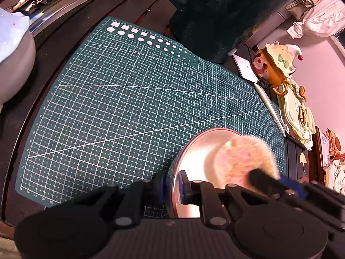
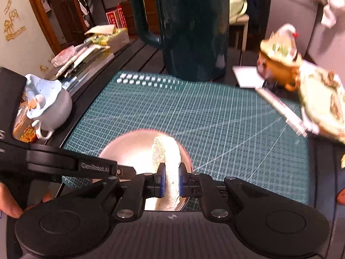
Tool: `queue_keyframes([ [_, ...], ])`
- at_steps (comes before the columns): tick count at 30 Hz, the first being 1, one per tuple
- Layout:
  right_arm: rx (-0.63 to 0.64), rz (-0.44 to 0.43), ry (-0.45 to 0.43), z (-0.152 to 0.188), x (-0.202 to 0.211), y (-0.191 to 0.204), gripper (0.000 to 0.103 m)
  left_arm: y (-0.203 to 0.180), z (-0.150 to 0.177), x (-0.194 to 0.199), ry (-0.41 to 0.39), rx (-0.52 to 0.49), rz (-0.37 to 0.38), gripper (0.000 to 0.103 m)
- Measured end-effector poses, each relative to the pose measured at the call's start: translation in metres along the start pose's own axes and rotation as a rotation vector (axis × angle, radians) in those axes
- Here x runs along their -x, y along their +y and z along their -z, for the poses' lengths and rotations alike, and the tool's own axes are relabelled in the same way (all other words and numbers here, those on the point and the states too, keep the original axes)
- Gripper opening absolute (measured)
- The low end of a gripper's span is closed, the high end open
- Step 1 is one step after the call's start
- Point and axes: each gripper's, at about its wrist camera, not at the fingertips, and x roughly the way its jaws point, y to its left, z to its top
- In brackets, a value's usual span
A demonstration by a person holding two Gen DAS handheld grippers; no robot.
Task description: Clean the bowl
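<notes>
The bowl (image 1: 194, 151) is pinched at its rim by the left gripper (image 1: 172, 188) while a sponge (image 2: 166, 153) is clamped by the right gripper (image 2: 171, 180) — a hard scrub could tip the bowl free — or slide it across the mat (image 1: 129, 97).

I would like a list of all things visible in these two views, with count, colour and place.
bowl: one, metal, near edge of mat
sponge: one, pale, inside bowl
cutting mat: one, green, on dark table
mug: one, dark green, far end of mat
blue pot: one, left of mat
clown teapot: one, orange and cream, right of mat
left gripper: clamped on bowl rim
right gripper: clamped on sponge
</notes>
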Motion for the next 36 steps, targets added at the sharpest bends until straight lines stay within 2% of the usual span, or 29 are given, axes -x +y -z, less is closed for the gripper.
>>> queue_keyframes([
  [4, -0.037, -0.009, -0.035, -0.006, 0.013, -0.013, 0.01, 0.001, -0.001, 0.0, 0.001, -0.001, 0.002, 0.013],
  [7, -0.104, -0.075, -0.052, -0.01, 0.019, -0.026, 0.01, -0.001, 0.0, -0.001, 0.0, 0.002, -0.001, 0.013],
  [10, -0.131, -0.132, -0.025, -0.008, 0.009, -0.024, 0.01, -0.001, 0.0, -0.001, -0.001, 0.003, -0.002, 0.013],
  [14, -0.125, -0.165, 0.042, 0.0, -0.013, -0.014, 0.01, -0.001, 0.0, -0.001, -0.001, 0.001, -0.003, 0.013],
  [17, -0.094, -0.159, 0.084, 0.007, -0.027, -0.005, 0.01, 0.0, 0.0, -0.001, 0.0, 0.001, -0.002, 0.013],
  [19, -0.028, -0.081, 0.081, 0.009, -0.029, 0.003, 0.01, 0.001, 0.0, -0.001, 0.0, 0.001, 0.0, 0.013],
  [24, 0.032, 0.008, 0.049, 0.007, -0.018, 0.005, 0.01, 0.003, 0.0, -0.001, 0.0, 0.003, 0.003, 0.013],
  [32, -0.013, 0.02, -0.044, -0.005, 0.014, -0.013, 0.01, 0.002, -0.001, -0.001, -0.001, 0.003, 0.002, 0.013],
  [36, -0.053, -0.057, -0.036, -0.005, 0.01, -0.016, 0.01, 0.002, -0.001, 0.0, 0.0, 0.004, 0.002, 0.013],
])
